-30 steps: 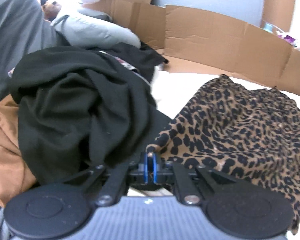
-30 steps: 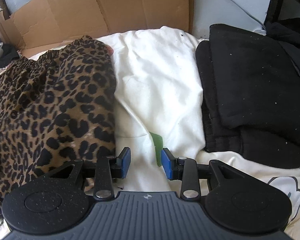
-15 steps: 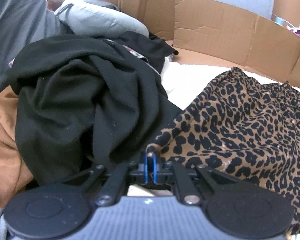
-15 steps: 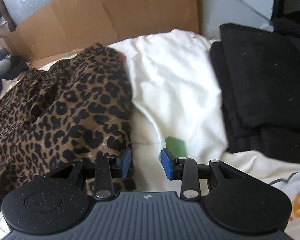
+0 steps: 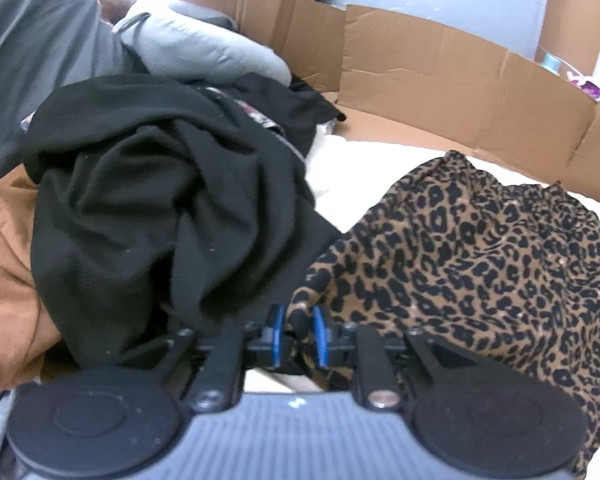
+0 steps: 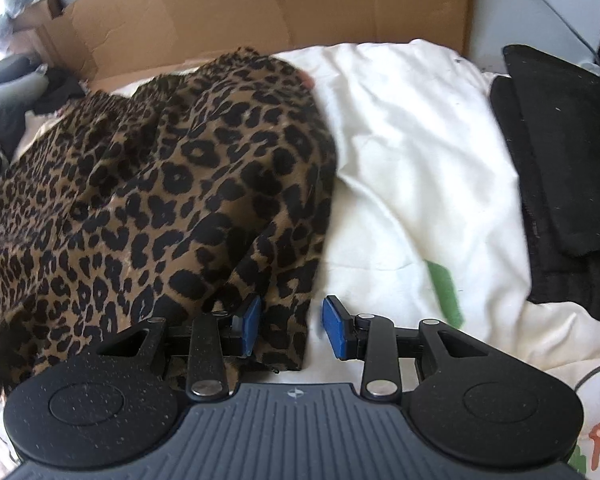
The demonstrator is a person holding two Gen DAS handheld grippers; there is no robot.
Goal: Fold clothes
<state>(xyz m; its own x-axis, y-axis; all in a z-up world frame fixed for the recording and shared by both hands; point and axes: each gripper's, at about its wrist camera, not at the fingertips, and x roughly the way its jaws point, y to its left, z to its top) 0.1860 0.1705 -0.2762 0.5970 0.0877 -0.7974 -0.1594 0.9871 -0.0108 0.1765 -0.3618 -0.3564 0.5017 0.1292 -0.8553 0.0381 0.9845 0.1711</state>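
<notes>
We see the leopard-print garment (image 6: 172, 184) spread on the white bedding (image 6: 412, 168), likely for folding. Its near corner sits between the slightly parted left gripper (image 5: 298, 334) pads, unpinched; its right edge lies inside the wide-apart right gripper (image 6: 290, 330), beside folded black clothes (image 6: 560, 152).

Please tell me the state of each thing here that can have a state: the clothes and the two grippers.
Leopard garment: spread, unfolded, rumpled.
Left gripper: slightly open, leopard edge between its fingers.
Right gripper: open, leopard corner between its fingers.
Black garment: crumpled heap.
Black clothes: folded, stacked.
Orange-brown garment: crumpled.
</notes>
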